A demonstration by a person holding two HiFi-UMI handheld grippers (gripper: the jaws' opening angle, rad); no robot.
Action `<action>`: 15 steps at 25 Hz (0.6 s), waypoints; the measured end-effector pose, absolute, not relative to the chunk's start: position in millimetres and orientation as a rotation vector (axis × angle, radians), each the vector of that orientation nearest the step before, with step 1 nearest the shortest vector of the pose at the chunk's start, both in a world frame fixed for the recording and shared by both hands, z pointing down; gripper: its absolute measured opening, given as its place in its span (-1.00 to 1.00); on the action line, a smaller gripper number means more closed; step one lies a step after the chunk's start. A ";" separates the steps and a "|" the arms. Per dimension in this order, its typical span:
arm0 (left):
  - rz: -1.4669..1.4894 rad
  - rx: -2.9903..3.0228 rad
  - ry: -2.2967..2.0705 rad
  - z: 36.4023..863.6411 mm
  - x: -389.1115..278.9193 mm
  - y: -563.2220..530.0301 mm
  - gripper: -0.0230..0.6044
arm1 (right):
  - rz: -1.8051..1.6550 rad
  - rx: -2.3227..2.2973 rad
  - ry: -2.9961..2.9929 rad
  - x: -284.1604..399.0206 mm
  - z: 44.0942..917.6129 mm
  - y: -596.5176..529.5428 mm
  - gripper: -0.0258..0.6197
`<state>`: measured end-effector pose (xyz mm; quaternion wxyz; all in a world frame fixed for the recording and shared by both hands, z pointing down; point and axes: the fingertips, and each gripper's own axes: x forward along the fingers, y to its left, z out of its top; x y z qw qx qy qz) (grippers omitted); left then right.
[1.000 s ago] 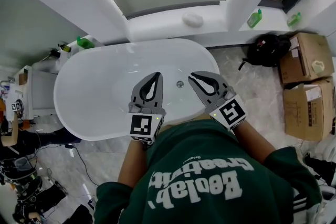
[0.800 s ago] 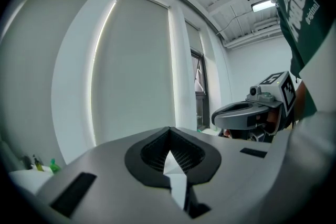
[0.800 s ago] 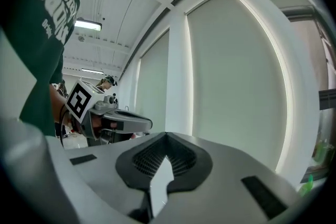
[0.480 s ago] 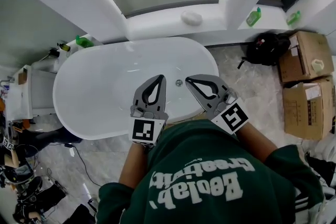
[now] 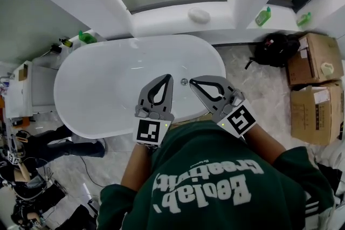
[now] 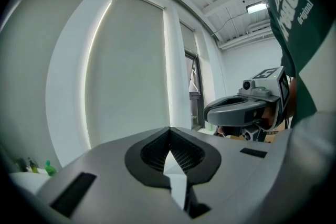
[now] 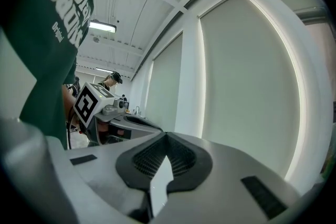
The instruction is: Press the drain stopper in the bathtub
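Note:
The white oval bathtub [image 5: 108,83] fills the middle of the head view. Its small round metal drain stopper [image 5: 184,82] sits on the tub floor toward the right end. My left gripper [image 5: 168,77] is shut and empty, its tip just left of the stopper in the picture. Close on the stopper's right, my right gripper [image 5: 192,81] is shut with nothing in it. Both are held above the near rim; how high above the stopper they are, I cannot tell. In the left gripper view the jaws [image 6: 169,131] meet at the tip, as do those in the right gripper view [image 7: 166,136].
A window ledge behind the tub holds a white soap-like lump [image 5: 198,15] and green bottles [image 5: 262,17]. A black bag [image 5: 275,50] and cardboard boxes [image 5: 312,59] stand on the floor at right. Another person's legs [image 5: 59,145] lie on the floor at lower left.
The right gripper's tip has come slightly left, nearer the stopper in the head view. The left gripper has hardly moved. The legs at lower left have shifted.

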<state>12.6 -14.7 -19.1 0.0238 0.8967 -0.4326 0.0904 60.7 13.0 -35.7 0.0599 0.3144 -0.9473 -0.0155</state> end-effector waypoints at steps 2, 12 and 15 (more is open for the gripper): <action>0.260 2.760 -1.325 -18.5 12.1 -15.8 -0.91 | -0.036 0.942 -2.870 61.1 -33.4 11.7 -0.88; 0.261 2.749 -1.297 -16.0 14.2 -19.1 -0.91 | 0.011 0.932 -2.865 64.6 -20.8 6.4 -0.88; 0.260 2.775 -1.284 -18.3 20.8 -22.4 -0.91 | 0.012 0.939 -2.870 67.2 -21.0 3.6 -0.88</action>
